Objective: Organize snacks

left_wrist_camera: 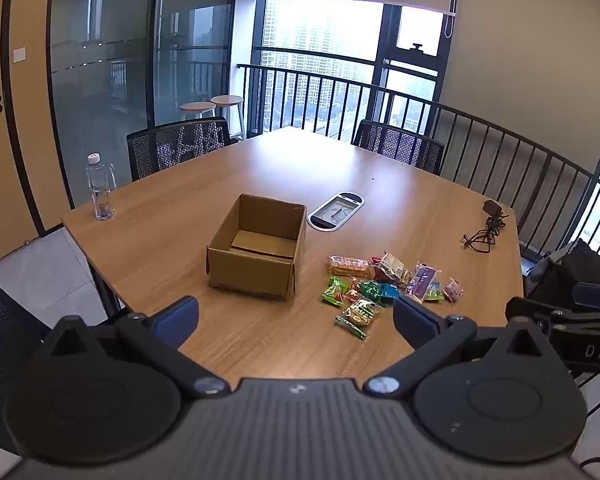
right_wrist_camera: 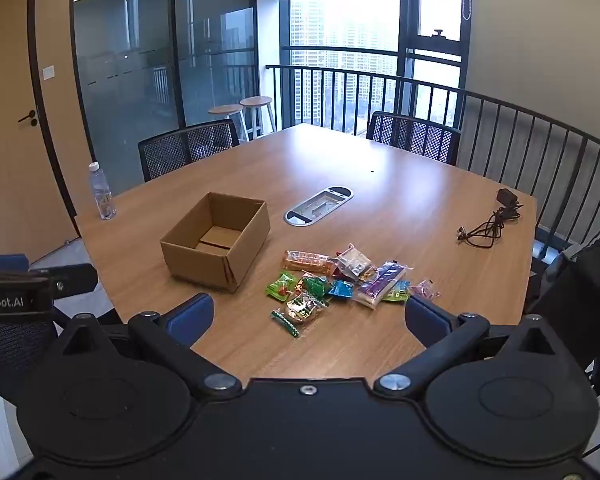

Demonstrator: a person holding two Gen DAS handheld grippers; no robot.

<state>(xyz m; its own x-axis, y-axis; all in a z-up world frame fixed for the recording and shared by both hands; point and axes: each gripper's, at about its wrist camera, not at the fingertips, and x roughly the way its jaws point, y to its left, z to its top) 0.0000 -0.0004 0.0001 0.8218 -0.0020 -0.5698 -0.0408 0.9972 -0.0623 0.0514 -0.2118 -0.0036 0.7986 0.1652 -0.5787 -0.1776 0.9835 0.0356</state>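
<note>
On the wooden table (left_wrist_camera: 228,184), left wrist view: snack packets (left_wrist_camera: 384,284) lie right of the cardboard box (left_wrist_camera: 256,252); left gripper (left_wrist_camera: 296,316) spread, empty. Right wrist view: right gripper (right_wrist_camera: 310,320) likewise spread; its right finger (right_wrist_camera: 428,316) hides the pile's edge; packet labels unreadable.

Empty box (left_wrist_camera: 256,254) beside snacks (left_wrist_camera: 384,286)

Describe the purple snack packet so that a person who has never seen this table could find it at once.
Start at the open cardboard box on the wooden table; the snack pile lies to its right. On the pile's right side lies the purple packet, long and flat. It is the only purple one, between small green and pink packets.
</note>
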